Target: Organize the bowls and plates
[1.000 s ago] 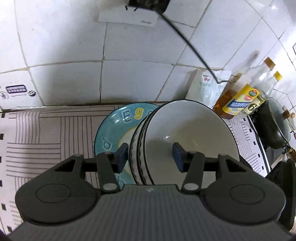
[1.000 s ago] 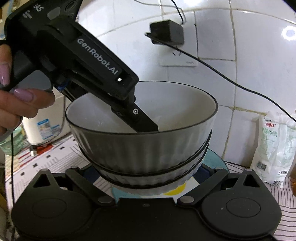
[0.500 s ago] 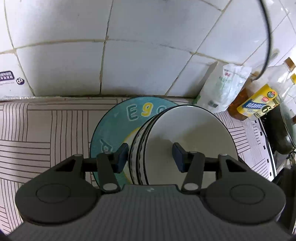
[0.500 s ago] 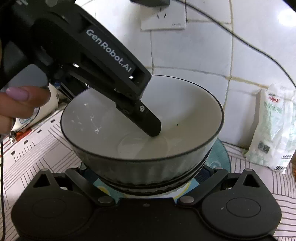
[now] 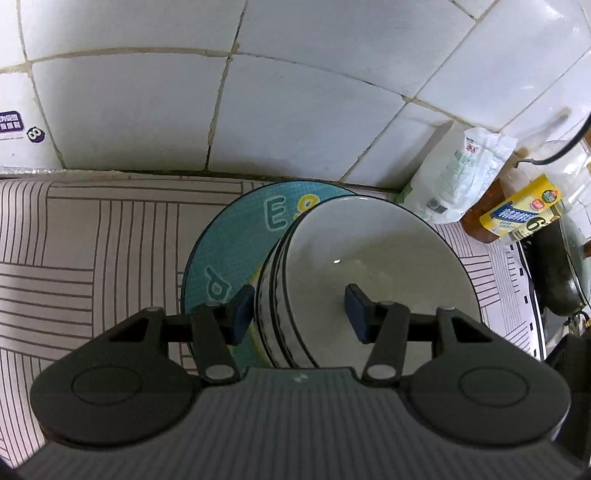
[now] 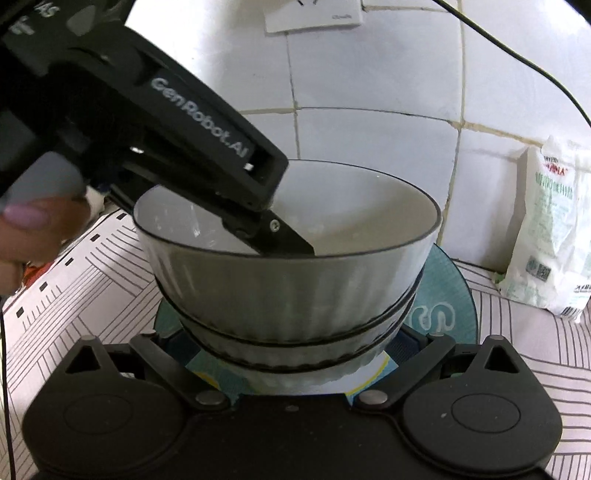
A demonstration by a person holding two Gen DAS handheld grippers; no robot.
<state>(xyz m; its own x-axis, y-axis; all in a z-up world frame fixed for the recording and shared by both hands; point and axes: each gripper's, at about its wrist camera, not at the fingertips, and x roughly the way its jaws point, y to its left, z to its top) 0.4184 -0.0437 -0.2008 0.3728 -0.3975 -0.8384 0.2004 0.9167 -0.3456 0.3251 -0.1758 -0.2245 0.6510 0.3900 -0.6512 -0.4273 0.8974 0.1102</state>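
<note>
Bowls (image 6: 291,266), three of them nested with white insides and ribbed grey walls, sit on a teal plate (image 6: 447,295) printed with letters, on the striped mat (image 6: 92,295) close to the tiled wall (image 6: 369,147).

From the left wrist view, the left gripper (image 5: 299,310) straddles the stack's near rim: one blue pad (image 5: 240,314) is outside the bowl wall, the other is inside the top bowl, and the jaws are spread with a clear gap on the inner side, so nothing is pinched. This view looks down into the top bowl's glossy interior and shows the teal plate (image 5: 236,251) peeking out on the left with its "E" and "P". It also takes in a white bag (image 5: 454,177), an oil bottle with a yellow label (image 5: 517,210) and a dark pan (image 5: 557,273) off to the right.

The right wrist view gives the side-on story: the left gripper (image 6: 291,247) reaches down into the top bowl from the upper left, with the person's hand (image 6: 26,229) on its handle. The right gripper (image 6: 295,350) sits low, its jaws set wide on either side of the stack's base, though the fingertips are hidden behind the bowls, so contact cannot be told. The white bag (image 6: 550,236) stands against the wall on the right, and a wall socket (image 6: 314,14) with a black cable (image 6: 517,55) shows up top.
</note>
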